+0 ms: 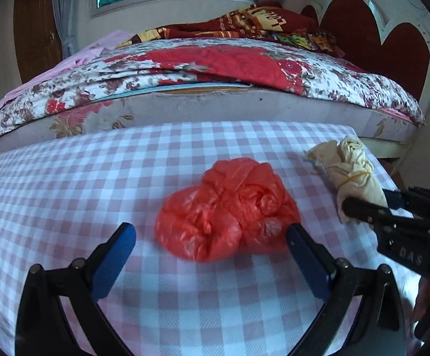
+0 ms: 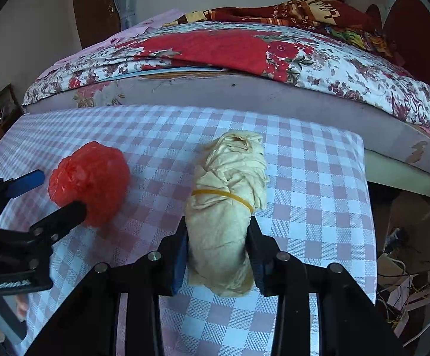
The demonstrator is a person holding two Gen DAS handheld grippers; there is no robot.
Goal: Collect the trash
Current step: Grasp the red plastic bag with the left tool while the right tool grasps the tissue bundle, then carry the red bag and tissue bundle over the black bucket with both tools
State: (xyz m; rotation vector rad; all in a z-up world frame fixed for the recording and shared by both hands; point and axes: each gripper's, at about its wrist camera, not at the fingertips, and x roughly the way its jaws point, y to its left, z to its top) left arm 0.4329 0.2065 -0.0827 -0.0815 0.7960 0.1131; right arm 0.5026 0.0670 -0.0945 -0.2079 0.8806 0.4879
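The grabbing step is in hand. On the checked table [image 2: 318, 163], the right tool [image 2: 217, 246] is clamped on the near end of the paper bundle [image 2: 229, 190]. The left tool [image 1: 212, 237] stands apart around the red bag [image 1: 229, 207], which lies left of the bundle; next, I judge, it must close and both lift.

Two wrist fisheyes, both angled down over the checked table [image 1: 66, 178] toward the bed [image 1: 215, 68].
We get the red bag [image 1: 226, 207] close on left, cloth bundle [image 2: 226, 207] closer on right; each view shows both.
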